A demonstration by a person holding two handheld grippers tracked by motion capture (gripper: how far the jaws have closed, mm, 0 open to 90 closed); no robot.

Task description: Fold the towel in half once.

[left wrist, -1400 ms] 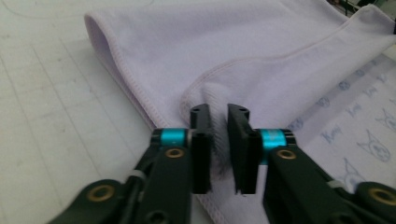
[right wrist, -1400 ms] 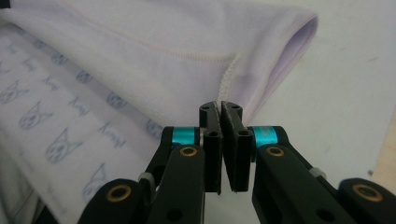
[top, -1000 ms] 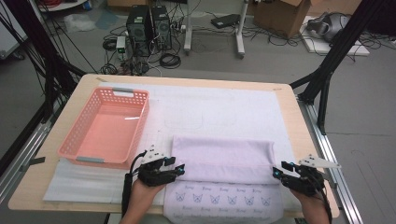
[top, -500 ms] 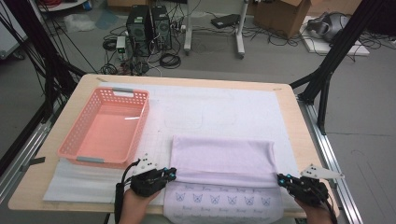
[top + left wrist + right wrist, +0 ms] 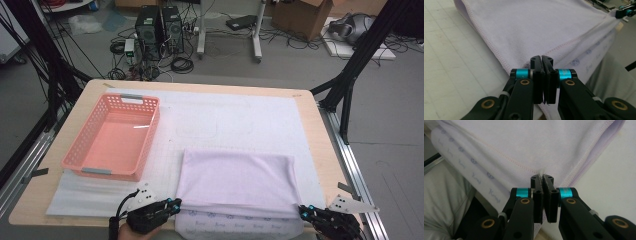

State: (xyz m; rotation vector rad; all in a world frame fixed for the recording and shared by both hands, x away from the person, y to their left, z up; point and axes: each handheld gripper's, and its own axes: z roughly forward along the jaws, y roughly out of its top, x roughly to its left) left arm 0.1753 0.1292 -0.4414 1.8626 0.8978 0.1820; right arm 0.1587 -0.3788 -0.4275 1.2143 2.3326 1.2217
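Both sets of jaws are pressed together on the near hem of a lilac towel (image 5: 235, 177), one at each near corner. The left gripper (image 5: 541, 58) has the hem pinched between its black fingers (image 5: 535, 75); in its own view the cloth spreads away from the tips toward 12 and 2 o'clock, with the far gripper visible at the 2 o'clock corner. The right gripper (image 5: 542, 177) bites the stitched edge likewise, a small pucker of fabric rising at its tips, the towel fanning out toward 11 and 12 o'clock. From the high view the left gripper (image 5: 175, 204) sits at 7 o'clock of the towel and the right gripper (image 5: 303, 210) at 5 o'clock. The towel lies folded on a white mat (image 5: 260, 115), its printed layer (image 5: 235, 224) showing along the near edge. A pink basket (image 5: 114, 135) stands at 10 o'clock of the towel, just beside it.
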